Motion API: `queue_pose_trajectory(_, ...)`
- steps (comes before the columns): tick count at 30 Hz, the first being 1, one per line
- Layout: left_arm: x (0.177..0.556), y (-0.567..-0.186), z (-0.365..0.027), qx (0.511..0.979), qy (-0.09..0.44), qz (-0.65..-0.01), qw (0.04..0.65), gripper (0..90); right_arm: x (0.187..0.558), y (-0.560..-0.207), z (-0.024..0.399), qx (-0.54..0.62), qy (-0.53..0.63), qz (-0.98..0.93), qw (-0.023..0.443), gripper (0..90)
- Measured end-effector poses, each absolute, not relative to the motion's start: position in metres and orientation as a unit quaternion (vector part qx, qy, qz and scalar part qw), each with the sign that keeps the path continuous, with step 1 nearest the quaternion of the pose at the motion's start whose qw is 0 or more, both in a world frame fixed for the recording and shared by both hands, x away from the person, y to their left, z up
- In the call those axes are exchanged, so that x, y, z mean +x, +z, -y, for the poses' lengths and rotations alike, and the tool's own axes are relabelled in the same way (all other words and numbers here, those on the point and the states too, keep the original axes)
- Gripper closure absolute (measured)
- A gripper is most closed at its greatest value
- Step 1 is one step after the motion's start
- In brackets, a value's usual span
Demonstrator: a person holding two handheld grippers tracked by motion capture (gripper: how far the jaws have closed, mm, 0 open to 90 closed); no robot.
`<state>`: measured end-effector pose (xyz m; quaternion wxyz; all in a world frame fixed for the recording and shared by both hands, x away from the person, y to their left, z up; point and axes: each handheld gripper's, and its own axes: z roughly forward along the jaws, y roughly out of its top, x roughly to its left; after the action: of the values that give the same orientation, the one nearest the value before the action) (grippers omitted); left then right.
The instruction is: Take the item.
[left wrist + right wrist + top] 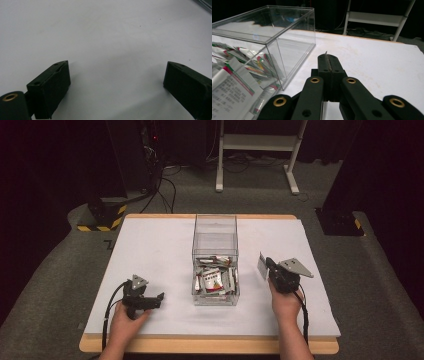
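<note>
From the high view, you are holding the right gripper point(263, 262) just right of the clear plastic rectangular box point(215, 225), and its fingers are pinching a small flat silver-white sachet point(261, 265) that is standing upright on its edge, above the white-covered bench point(150, 250). The box is sitting mid-bench with its long axis running near to far; a heap of red, green and silver sachets point(215, 280) is lying in its near end, while the far end is looking bare. The opening lies to the left of your held sachet, so the right hand is plainly the nearer one for a drop into it. Your left gripper point(159, 297) is resting low at the near left, well apart from the box, pointing right toward it.

In the left gripper view, the two black fingers point(51, 87) are standing wide apart with nothing between them, only bare white bench point(107, 37) ahead.

In the right gripper view, the fingers point(323, 65) are pressed together, with a thin sliver of the sachet point(326, 53) peeking out at their tips. The box point(294, 32) is sitting to the left of the fingers, its top rim higher than the tips, so judging from this you are probably needing to lift and swing left to clear the wall.
</note>
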<state>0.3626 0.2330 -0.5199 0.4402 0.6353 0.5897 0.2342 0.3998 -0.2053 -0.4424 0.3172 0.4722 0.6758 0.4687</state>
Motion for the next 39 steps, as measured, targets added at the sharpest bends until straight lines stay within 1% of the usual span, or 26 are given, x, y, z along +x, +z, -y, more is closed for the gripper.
queue_pose_trajectory(14, 0.363, -0.52, -0.233, 0.635, 0.234, -0.59, 0.441, 7.3, 0.403, -0.454, 0.213, 0.487, 0.456, -0.675, 0.315, 90.0)
queue_pose_trajectory(29, 0.363, -0.52, -0.233, 0.635, 0.234, -0.59, 0.44, 7.3, 0.404, -0.46, 0.235, 0.518, 0.436, -0.662, 0.321, 90.0)
queue_pose_trajectory(31, 0.363, -0.52, -0.232, 0.632, 0.233, -0.591, 0.443, 7.3, 0.403, -0.459, 0.234, 0.517, 0.434, -0.661, 0.327, 84.6)
queue_pose_trajectory(34, 0.363, -0.52, -0.233, 0.635, 0.234, -0.59, 0.441, 7.3, 0.401, -0.457, 0.232, 0.514, 0.429, -0.663, 0.335, 79.9)
queue_pose_trajectory(39, 0.363, -0.52, -0.233, 0.633, 0.234, -0.591, 0.442, 7.3, 0.4, -0.456, 0.231, 0.512, 0.431, -0.664, 0.333, 78.3)
